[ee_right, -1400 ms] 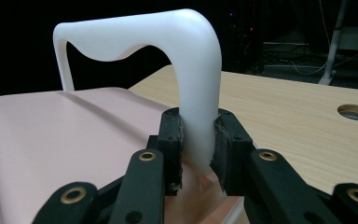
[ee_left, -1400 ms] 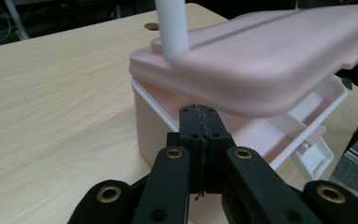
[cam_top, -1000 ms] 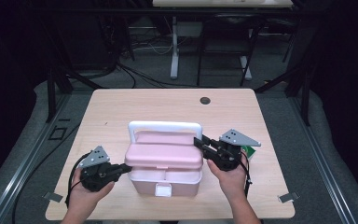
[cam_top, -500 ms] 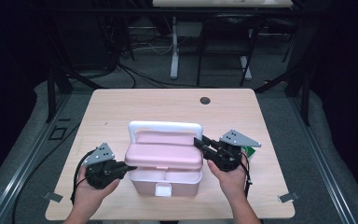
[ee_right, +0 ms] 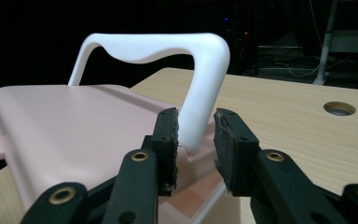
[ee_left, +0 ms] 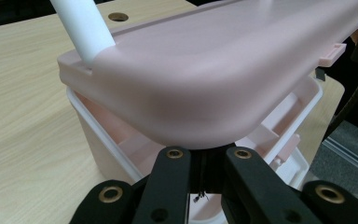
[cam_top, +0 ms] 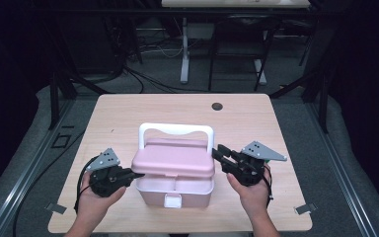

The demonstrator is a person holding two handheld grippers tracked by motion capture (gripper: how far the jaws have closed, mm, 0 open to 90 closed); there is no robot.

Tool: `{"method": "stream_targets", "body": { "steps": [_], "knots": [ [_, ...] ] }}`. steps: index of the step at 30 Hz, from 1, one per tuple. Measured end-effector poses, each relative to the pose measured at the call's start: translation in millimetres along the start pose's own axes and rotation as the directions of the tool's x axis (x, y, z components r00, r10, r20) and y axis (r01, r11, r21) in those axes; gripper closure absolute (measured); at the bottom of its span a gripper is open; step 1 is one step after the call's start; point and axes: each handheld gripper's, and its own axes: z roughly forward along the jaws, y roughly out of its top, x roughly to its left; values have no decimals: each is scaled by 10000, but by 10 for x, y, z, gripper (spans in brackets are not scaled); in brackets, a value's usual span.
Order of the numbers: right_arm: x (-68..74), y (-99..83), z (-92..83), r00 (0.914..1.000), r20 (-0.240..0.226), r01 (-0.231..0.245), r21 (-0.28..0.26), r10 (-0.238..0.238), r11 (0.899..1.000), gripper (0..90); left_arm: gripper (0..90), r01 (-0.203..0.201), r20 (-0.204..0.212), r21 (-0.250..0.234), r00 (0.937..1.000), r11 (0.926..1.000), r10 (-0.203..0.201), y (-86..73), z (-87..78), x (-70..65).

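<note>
The pink box (cam_top: 175, 173) sits on the surface (cam_top: 128, 113) between both tools. The left tool (cam_top: 134, 175) is closed, tips under the raised lid (ee_left: 223, 70); the right tool (ee_right: 196, 140) has just been opening around the white handle (ee_right: 200, 93) without pressing it — keep lifting gently, evenly.

My left gripper (cam_top: 128, 175) sits low near the table's near-left corner, jaws pressed together and pointing right. My right gripper (cam_top: 222, 155) sits toward the near-right side, pointing left, its jaws parted and just opening further.
</note>
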Motion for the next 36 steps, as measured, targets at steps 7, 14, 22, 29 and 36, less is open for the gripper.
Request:
{"method": "stream_targets", "body": {
  "steps": [7, 14, 22, 29, 36],
  "knots": [
    [16, -77, -179, 9997, 209, 164, -58, -162, 9998, 748, 900, -5, -40, -91, 10000, 10000, 5, 86, -11, 16],
    [9, -228, -223, 9996, 262, 124, 374, -134, 9992, 798, 900, -66, -124, -158, 9999, 9999, 64, 215, -25, 40],
    [65, -370, -123, 9998, 27, 186, 727, -189, 9972, 828, 900, -91, -222, -291, 9997, 9995, 85, 353, -28, 88],
    [155, -443, -72, 9978, -334, 604, 906, -576, 9940, 841, 900, -31, -290, -467, 9996, 9989, 17, 454, -21, 136],
    [224, -531, -17, 9954, -595, 815, 1105, -752, 9905, 846, 900, -52, -463, -595, 9989, 9982, 25, 567, -2, 178]
  ]
}}
